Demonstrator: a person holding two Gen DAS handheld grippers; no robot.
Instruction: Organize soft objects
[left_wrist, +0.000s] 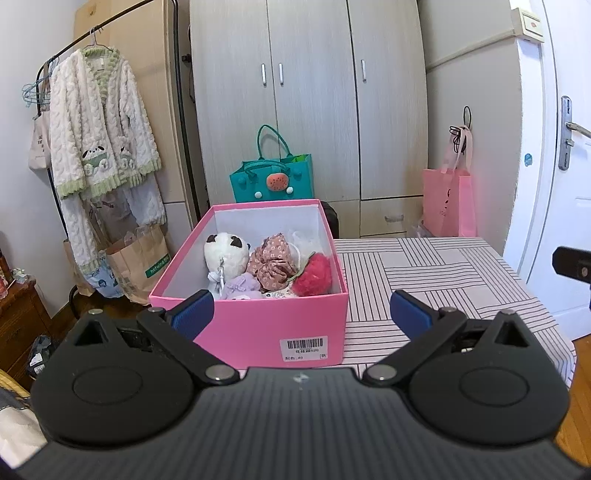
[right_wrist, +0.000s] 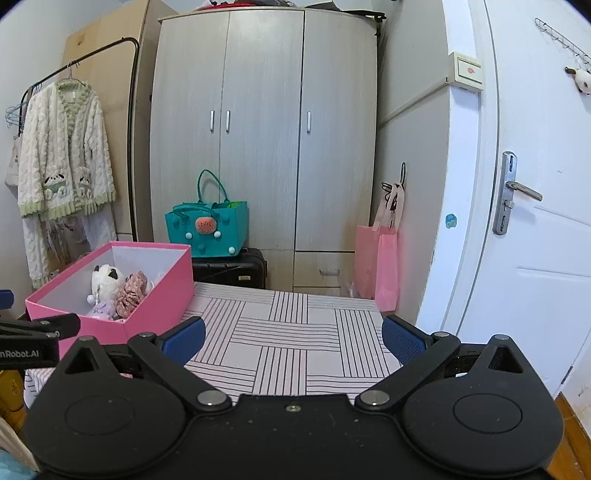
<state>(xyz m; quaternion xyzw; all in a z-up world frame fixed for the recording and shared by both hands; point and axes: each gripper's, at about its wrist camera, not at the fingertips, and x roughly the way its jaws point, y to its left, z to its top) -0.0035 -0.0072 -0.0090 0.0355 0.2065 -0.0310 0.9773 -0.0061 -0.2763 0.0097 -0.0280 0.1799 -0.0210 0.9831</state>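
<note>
Pink box (left_wrist: 255, 325), open-topped, on the left part of the striped tablecloth (left_wrist: 436, 280); long axis runs away from the camera toward the wardrobe (left_wrist: 310, 92); barcode label on the near end wall. Contents, all soft: panda plush (left_wrist: 227, 253) at left; floral fabric piece (left_wrist: 275, 258) in the middle; red fluffy ball (left_wrist: 313, 275) at right; lilac plush (left_wrist: 240, 287) against the near wall; something white behind, too unclear to name. Left gripper (left_wrist: 301, 314): jaws spread wide, holding nothing; box lies straight ahead, its near end wall between the blue pads. Right gripper (right_wrist: 293, 339): jaws spread wide, holding nothing; faces bare cloth; box well off to its left. Judgement: left gripper is the nearer; cloth outside the box shows no loose soft items, so sorting looks nearly or fully done.
</note>
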